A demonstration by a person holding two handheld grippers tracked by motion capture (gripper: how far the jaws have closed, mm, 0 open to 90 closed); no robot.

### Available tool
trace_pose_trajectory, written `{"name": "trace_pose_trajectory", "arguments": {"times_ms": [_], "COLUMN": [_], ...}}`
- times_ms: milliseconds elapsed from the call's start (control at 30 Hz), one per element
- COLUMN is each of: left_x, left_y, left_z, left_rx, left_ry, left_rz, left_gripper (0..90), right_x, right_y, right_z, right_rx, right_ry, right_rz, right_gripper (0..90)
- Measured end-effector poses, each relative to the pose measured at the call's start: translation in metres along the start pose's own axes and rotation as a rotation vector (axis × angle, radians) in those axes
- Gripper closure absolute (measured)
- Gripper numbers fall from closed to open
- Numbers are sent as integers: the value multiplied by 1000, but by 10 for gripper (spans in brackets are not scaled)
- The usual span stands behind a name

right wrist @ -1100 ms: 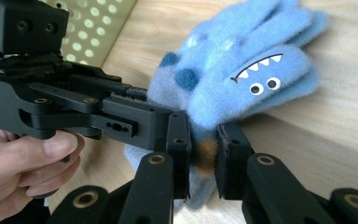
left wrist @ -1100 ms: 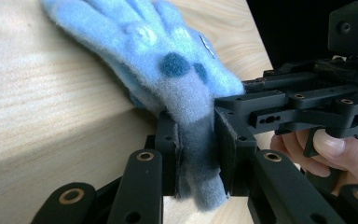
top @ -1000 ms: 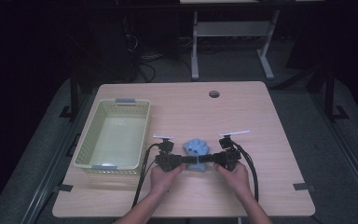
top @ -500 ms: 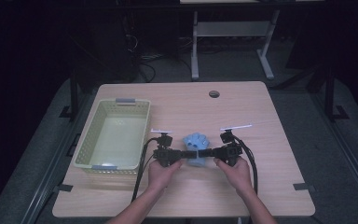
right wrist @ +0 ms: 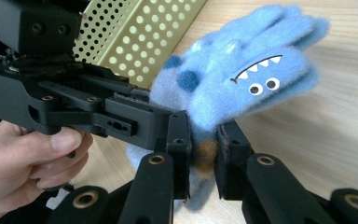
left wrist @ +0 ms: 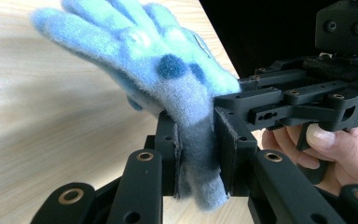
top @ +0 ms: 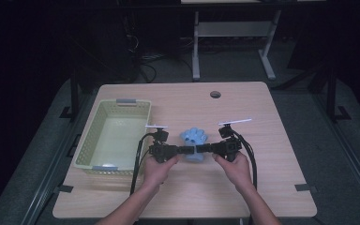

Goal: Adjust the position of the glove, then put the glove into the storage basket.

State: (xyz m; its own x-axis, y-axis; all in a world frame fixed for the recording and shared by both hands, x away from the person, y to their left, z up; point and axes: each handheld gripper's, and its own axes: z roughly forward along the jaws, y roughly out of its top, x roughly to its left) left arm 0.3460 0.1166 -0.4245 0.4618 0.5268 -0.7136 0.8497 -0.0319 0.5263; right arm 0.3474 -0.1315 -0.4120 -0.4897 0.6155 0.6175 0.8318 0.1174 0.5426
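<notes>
Both grippers are clamped on the cuff end of the blue fleece glove [top: 194, 140]: the left gripper [left wrist: 196, 154] pinches its grey cuff and the right gripper [right wrist: 201, 156] bites the same end from the opposite side, the glove raised just above the table [top: 262, 187], right of the yellow basket [top: 93, 159]. In my judgement the step in hand is a two-handed lift. The next move likely calls for carrying the glove left over the basket rim with both grips held.

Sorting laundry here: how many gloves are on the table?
1: a blue glove held between the left claw and right claw, beside the basket. A second layered against it can't be ruled out.
</notes>
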Motion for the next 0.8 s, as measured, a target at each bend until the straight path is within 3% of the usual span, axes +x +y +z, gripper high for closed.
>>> {"name": "trace_pose_trajectory", "arguments": {"times_ms": [333, 800], "left_x": [-4, 2], "left_y": [7, 19], "left_z": [-14, -48], "left_rx": [-10, -44], "left_ry": [-1, -12], "left_rz": [25, 19], "left_gripper": [716, 718], "right_x": [12, 38], "right_y": [10, 33], "right_z": [0, 13], "right_rx": [-2, -1], "right_ry": [10, 20], "right_rz": [-13, -64], "right_gripper": [781, 781]}}
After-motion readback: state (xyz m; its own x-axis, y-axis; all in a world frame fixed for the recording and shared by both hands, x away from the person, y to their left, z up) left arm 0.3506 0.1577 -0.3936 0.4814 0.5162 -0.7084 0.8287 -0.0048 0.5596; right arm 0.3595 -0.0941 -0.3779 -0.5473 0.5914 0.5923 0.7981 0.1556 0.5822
